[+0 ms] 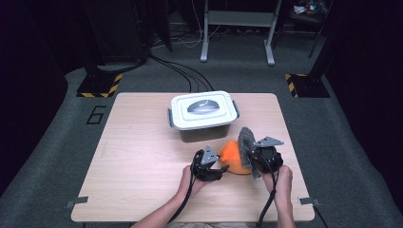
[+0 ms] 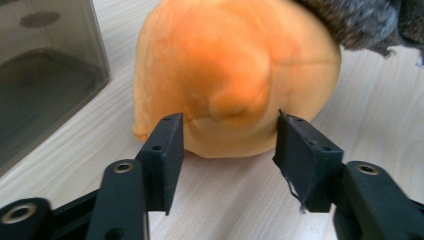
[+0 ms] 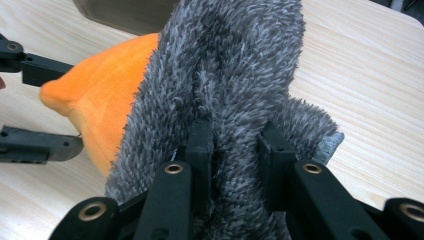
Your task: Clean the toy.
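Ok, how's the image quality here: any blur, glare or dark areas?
High view: table evenly lit, surroundings dark, glare on the box lid. Left gripper view: orange plush soft, jaws sharper. Right gripper view: grey fur crisp.

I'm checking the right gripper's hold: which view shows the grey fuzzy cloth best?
The right gripper view: the grey fuzzy cloth is pinched between its jaws. The high view shows it small; the left gripper view, just an edge.

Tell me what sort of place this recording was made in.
Probably a lab or test bay, not a home: hazard-striped bases on grey carpet, loose cables across the floor, and a lone wooden table beside a floor marking "6".
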The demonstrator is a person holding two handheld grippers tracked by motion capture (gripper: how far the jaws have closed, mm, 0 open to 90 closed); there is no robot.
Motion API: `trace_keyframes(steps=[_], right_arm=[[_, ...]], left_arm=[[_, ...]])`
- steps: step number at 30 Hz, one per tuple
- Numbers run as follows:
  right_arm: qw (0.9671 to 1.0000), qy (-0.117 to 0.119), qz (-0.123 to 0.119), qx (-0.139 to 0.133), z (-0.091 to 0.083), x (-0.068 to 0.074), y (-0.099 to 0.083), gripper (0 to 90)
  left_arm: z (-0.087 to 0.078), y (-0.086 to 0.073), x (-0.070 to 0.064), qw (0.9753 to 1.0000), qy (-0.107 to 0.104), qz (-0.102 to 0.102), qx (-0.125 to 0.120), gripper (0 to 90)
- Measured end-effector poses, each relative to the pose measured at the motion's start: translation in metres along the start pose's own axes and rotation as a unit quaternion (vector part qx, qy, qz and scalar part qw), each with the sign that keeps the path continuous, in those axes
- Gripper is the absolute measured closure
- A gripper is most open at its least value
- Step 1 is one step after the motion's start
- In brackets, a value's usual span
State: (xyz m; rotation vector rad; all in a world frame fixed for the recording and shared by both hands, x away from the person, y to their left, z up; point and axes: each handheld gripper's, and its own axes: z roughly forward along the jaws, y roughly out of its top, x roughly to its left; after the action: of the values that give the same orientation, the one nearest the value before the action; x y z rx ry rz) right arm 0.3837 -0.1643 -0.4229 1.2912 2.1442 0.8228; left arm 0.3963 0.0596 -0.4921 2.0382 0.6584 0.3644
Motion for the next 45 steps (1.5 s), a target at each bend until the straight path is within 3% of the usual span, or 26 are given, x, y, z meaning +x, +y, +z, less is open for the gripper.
trace_keyframes(steps=[4,8,13,16,22,28,32,36,40,45], right_arm=[[1.0000,0.000,0.003,0.000,0.004,-0.004,0.001,71.5],[1.0000,-0.002,0.001,0.007,0.006,-0.007,0.003,71.6],[0.9999,-0.006,0.011,0.001,0.009,-0.009,0.001,71.7],[0.9999,-0.004,0.010,-0.002,0.008,-0.010,0.001,71.6],[0.9997,-0.001,0.012,-0.023,0.001,-0.013,-0.001,71.5],[0.9992,0.003,0.012,-0.039,-0.014,-0.012,0.000,71.7],[0.9986,0.013,-0.006,-0.051,-0.026,-0.005,0.006,71.6],[0.9973,0.028,-0.028,-0.062,-0.035,0.011,0.012,71.5],[0.9968,0.040,-0.052,-0.046,-0.027,0.026,0.017,71.4],[0.9967,0.022,-0.071,-0.032,-0.011,0.039,0.018,71.7]], left_arm=[[0.004,0.000,0.000,1.0000,-0.002,0.008,0.002,39.1],[0.012,0.003,-0.002,0.9986,-0.001,0.051,-0.009,38.1],[0.015,0.003,-0.006,0.9974,0.012,0.070,-0.012,54.9],[0.014,0.003,-0.005,0.9980,0.017,0.060,-0.014,65.0],[0.010,0.002,-0.002,0.9994,0.009,0.028,-0.018,73.6],[0.005,0.002,0.000,0.9996,-0.008,-0.015,-0.023,77.3],[-0.002,0.004,-0.002,0.9989,-0.019,-0.037,-0.022,78.0],[-0.008,0.007,-0.006,0.9989,-0.019,-0.037,-0.023,78.3],[-0.009,0.005,-0.009,0.9988,-0.018,-0.041,-0.021,78.5],[-0.006,0.000,-0.009,0.9996,-0.003,-0.026,-0.008,79.1]])
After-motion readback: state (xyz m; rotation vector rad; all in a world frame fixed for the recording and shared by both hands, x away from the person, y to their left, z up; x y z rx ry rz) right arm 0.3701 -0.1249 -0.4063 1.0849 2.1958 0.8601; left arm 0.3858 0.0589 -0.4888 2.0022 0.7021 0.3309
